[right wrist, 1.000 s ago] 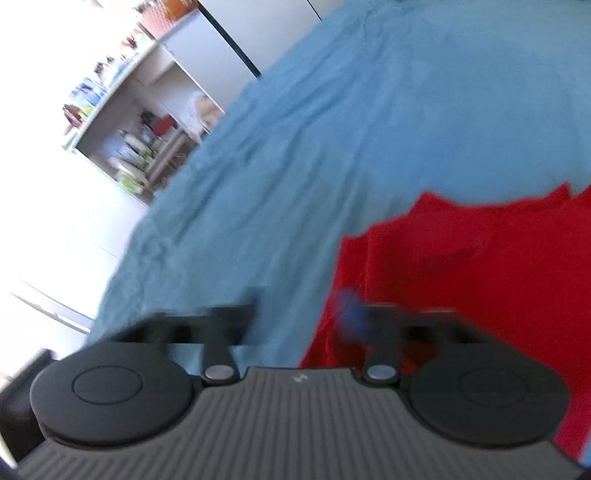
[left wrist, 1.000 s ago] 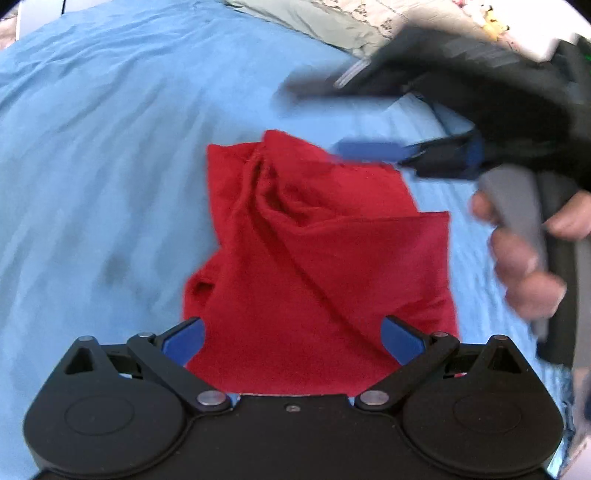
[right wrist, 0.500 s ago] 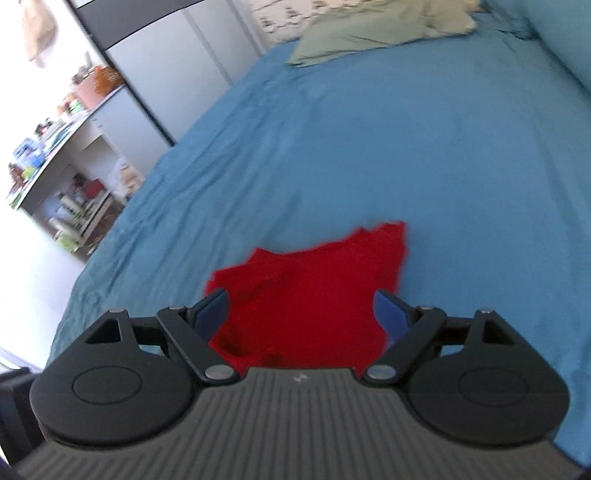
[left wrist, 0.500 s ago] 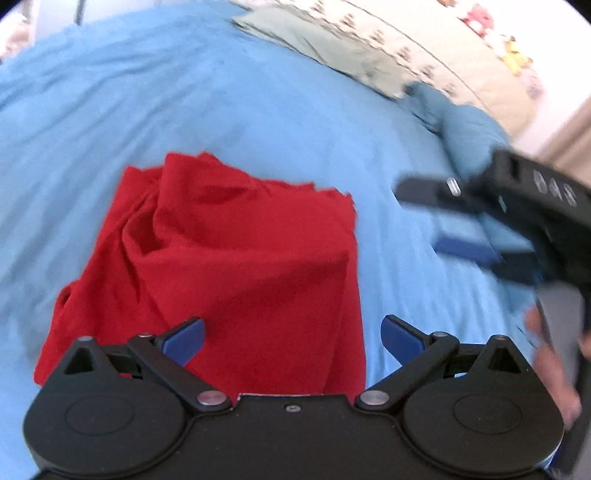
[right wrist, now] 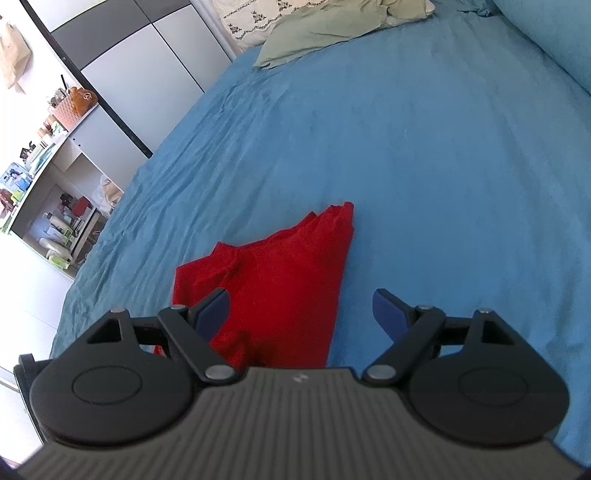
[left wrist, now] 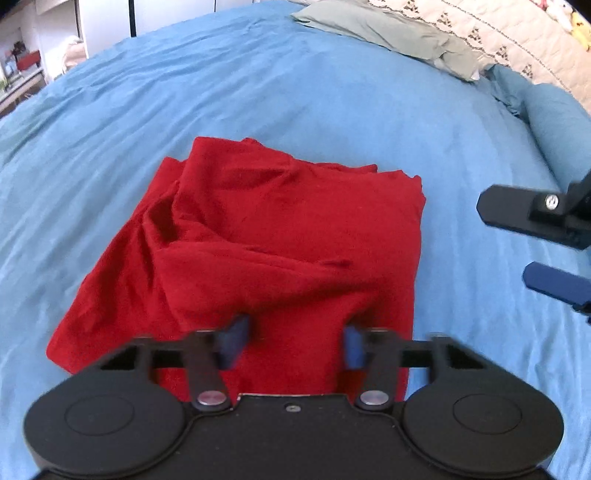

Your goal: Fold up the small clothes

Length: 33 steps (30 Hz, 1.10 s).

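Observation:
A red garment [left wrist: 288,229] lies loosely folded and creased on the blue bedsheet [left wrist: 258,92]. My left gripper [left wrist: 293,338] points down at its near edge. Its jaws are closing, blurred by the motion, with a bunch of red fabric between the blue pads [left wrist: 234,341]; a gap is still left. To the right, my right gripper [left wrist: 504,242] hovers open over bare sheet, apart from the garment. In its own view the right gripper [right wrist: 301,306] straddles the red garment's [right wrist: 280,288] right edge: left finger over cloth, right finger over sheet.
A green pillow [left wrist: 388,31] and a patterned quilt [left wrist: 517,40] lie at the far end of the bed, with a blue bolster [left wrist: 554,122] at the right. Beyond the bed's left side stand grey wardrobe doors [right wrist: 140,74] and cluttered shelves [right wrist: 48,177].
The left jaws have gone from wide apart to much narrower over the garment's near edge. The right gripper has left the cloth and moved off to the right.

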{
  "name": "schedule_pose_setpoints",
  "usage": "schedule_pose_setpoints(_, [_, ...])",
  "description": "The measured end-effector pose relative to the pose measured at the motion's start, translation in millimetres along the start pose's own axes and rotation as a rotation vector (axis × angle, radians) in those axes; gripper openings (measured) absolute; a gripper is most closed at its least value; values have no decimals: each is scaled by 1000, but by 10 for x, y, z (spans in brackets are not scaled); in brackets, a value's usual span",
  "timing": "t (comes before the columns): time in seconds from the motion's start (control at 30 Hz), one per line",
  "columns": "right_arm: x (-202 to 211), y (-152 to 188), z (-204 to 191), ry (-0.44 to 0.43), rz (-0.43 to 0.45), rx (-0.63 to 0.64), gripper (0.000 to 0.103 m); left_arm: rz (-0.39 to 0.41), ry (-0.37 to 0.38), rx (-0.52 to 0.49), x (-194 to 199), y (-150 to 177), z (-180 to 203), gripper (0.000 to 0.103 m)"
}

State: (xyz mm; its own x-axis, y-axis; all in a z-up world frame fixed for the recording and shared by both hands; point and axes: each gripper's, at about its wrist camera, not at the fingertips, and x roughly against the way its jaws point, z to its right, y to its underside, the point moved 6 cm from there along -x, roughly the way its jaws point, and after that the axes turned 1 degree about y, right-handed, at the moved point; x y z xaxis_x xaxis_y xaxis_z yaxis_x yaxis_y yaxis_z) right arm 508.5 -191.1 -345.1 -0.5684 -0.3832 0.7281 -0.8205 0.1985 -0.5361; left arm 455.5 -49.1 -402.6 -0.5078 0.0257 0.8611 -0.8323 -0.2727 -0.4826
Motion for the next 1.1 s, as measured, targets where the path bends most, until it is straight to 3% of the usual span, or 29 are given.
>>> schedule_pose_setpoints(0.03, [-3, 10, 1, -4, -1, -3, 100, 0, 18, 4, 34, -12, -49, 13])
schedule_pose_setpoints(0.07, [-9, 22, -9, -10, -5, -4, 100, 4, 44, 14, 80, -26, -113, 9])
schedule_pose_setpoints(0.17, [-37, 67, -72, -33, -26, -2, 100, 37, 84, 43, 277, -97, -385, 9])
schedule_pose_setpoints(0.37, [-208, 180, -345, -88, -78, 39, 100, 95, 76, 168, 598, 13, -1082, 7])
schedule_pose_setpoints(0.43, [-320, 233, -449, -104, -102, 66, 99, 55, 112, 246, 512, 201, -1248, 17])
schedule_pose_setpoints(0.47, [-376, 257, -494, -109, -113, 78, 99, 20, 133, 285, 461, 299, -1294, 29])
schedule_pose_setpoints(0.5, [-434, 275, -547, -113, -122, 94, 99, -17, 157, 332, 409, 398, -1344, 49])
schedule_pose_setpoints(0.57, [-555, 288, -676, -125, -139, 131, 99, -41, 205, 425, 385, 538, -1441, 69])
schedule_pose_setpoints(0.73, [-932, 200, -1093, -136, -168, 226, 98, 9, 251, 432, 476, 551, -1430, 79])
schedule_pose_setpoints(0.9, [-1347, 173, -1575, -69, -215, 292, 97, 54, 266, 425, 464, 457, -1399, 79])
schedule_pose_setpoints(1.03, [-1645, 293, -1852, 51, -263, 360, 86, 86, 283, 399, 408, 406, -1350, 74])
schedule_pose_setpoints(1.1, [-1773, 361, -1903, 127, -281, 400, 82, 78, 297, 372, 360, 397, -1317, 56])
